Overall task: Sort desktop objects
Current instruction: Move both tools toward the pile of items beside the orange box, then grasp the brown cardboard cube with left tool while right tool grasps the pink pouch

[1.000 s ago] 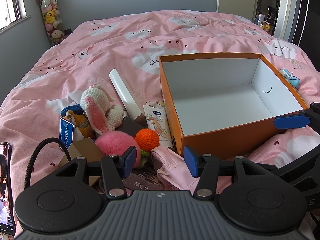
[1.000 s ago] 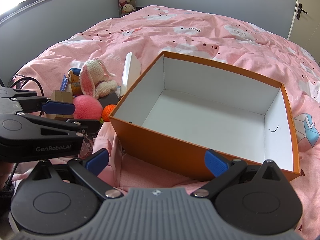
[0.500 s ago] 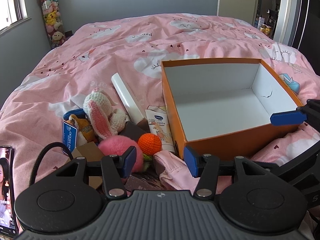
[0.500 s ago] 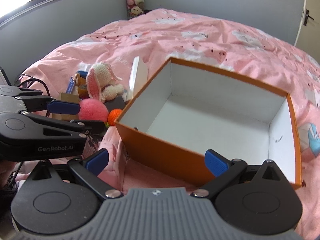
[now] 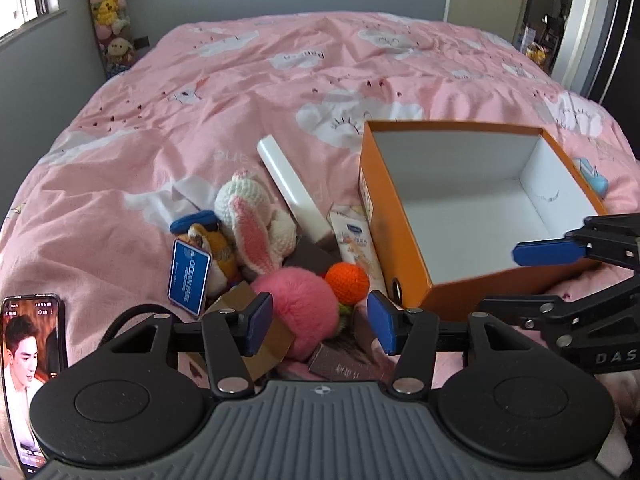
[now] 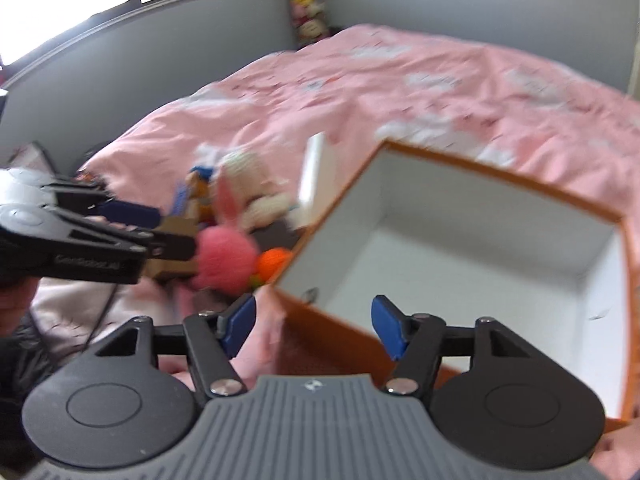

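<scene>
I see the fluffy pink pompom ball (image 5: 298, 304) in the pile left of the empty orange cardboard box (image 5: 404, 240) | left gripper (image 5: 316, 324) nearer, jaws apart, empty, pompom just ahead | right gripper (image 6: 314, 326) empty, jaws just narrowing, over box corner

- Orange box (image 5: 404, 248): interior bare; I can enter from above.
- Toy pile, led by pink pompom (image 5: 298, 304), crowds the box's left wall.
- Pink bedspread (image 5: 240, 92) beyond lies open to me.

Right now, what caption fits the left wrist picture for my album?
Open left hand-held gripper above a pink pompom, beside an empty orange box on a pink bed.
</scene>
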